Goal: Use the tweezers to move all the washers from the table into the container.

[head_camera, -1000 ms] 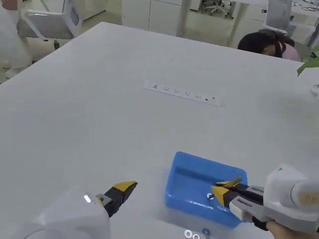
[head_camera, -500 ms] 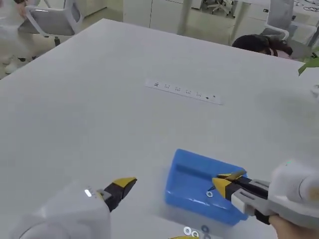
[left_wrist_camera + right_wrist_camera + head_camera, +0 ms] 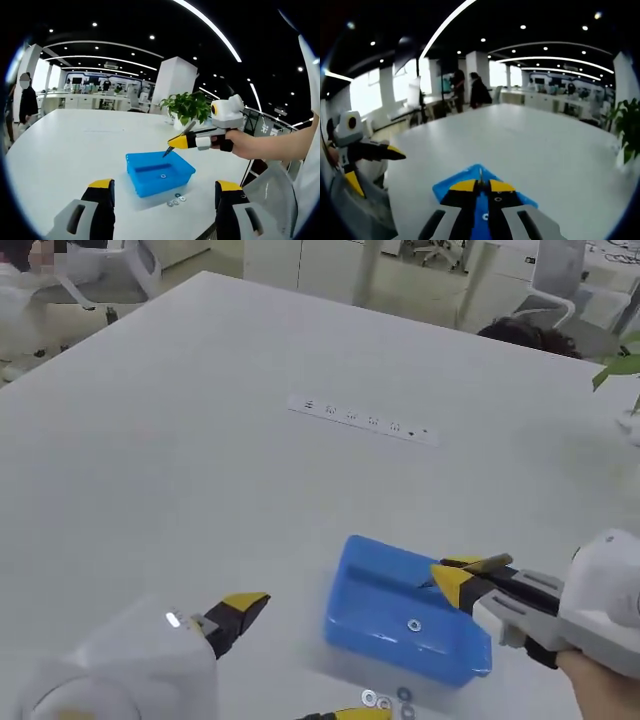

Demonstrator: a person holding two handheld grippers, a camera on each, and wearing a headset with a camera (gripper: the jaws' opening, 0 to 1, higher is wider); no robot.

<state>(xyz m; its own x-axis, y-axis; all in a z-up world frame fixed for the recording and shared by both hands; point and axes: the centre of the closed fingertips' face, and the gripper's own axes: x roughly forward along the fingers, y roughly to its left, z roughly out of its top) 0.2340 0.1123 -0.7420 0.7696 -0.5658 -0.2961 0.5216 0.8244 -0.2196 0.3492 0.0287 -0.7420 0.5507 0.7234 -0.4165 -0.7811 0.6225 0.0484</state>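
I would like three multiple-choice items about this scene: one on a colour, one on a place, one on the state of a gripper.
1. The rectangular plastic container is: A. red; B. blue; C. green.
2. The small metal washers on the white table lie: A. beside the container's near wall; B. at the far edge; C. on a chair.
3. The right gripper is: A. wide open; B. shut on the thin metal tweezers; C. shut on a washer.
Answers: 1 B, its walls are blue; 2 A, they sit just before that wall; 3 B, the tweezers stick out between its closed jaws.
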